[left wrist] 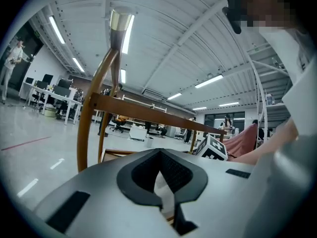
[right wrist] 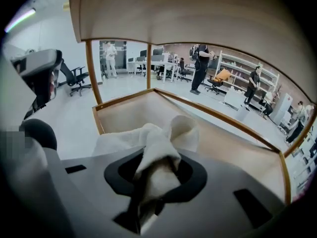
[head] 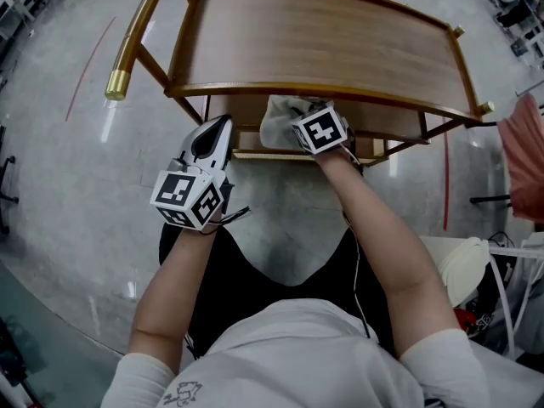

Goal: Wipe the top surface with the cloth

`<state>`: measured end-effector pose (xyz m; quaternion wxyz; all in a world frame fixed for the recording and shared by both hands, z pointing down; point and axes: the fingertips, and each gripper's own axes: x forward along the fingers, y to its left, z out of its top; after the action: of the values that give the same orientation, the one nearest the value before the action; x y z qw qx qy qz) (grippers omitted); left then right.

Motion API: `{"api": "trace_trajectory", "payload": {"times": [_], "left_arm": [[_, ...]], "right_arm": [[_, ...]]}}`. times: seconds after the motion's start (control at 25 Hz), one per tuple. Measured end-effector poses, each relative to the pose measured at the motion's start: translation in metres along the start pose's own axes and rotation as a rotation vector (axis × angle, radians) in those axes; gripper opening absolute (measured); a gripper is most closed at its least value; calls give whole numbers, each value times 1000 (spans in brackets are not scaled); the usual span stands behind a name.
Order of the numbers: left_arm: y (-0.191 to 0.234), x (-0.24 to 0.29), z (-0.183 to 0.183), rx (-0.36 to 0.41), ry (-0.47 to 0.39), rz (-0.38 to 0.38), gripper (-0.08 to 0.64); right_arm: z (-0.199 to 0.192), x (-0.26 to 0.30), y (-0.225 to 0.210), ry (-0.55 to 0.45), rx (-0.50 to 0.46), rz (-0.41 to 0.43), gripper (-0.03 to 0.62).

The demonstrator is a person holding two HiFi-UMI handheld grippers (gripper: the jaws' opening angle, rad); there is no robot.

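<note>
My right gripper [right wrist: 154, 175] clamps the cloth [right wrist: 163, 133] by a bunched fold near the lower shelf [right wrist: 230, 140] front edge. I judge it soft, light, floppy. Left gripper [left wrist: 161, 190] closed, empty.

White short-sleeved shirt [head: 289, 347], black trousers [head: 223, 289]; left gripper [left wrist: 163, 185] and right gripper [right wrist: 154, 180] carry black-and-white marker cubes [head: 189, 195].

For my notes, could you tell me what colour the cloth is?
The cloth is white, shown best in the right gripper view.
</note>
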<state>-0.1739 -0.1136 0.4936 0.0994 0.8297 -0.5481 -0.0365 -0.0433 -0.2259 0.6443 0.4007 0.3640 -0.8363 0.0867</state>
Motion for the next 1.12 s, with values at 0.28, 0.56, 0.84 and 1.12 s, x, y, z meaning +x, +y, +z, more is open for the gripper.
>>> {"api": "trace_trajectory", "payload": {"times": [0.28,0.56,0.84,1.12], "left_arm": [[-26,28,-8,2,28,-54,6],[-47,44,-21,3,51,-93,6],[-54,48,-18,1,48,-110,6],[-55,56,-2,8,32,-134,6]], "right_arm": [[-40,-29,-65,3,62,-90,87],[-81,-63,-125,-20,160,-174,89],[-74,-97,-116,-152,149,-170,89],[-50,-128,-86,-266,118,-115,89]]}}
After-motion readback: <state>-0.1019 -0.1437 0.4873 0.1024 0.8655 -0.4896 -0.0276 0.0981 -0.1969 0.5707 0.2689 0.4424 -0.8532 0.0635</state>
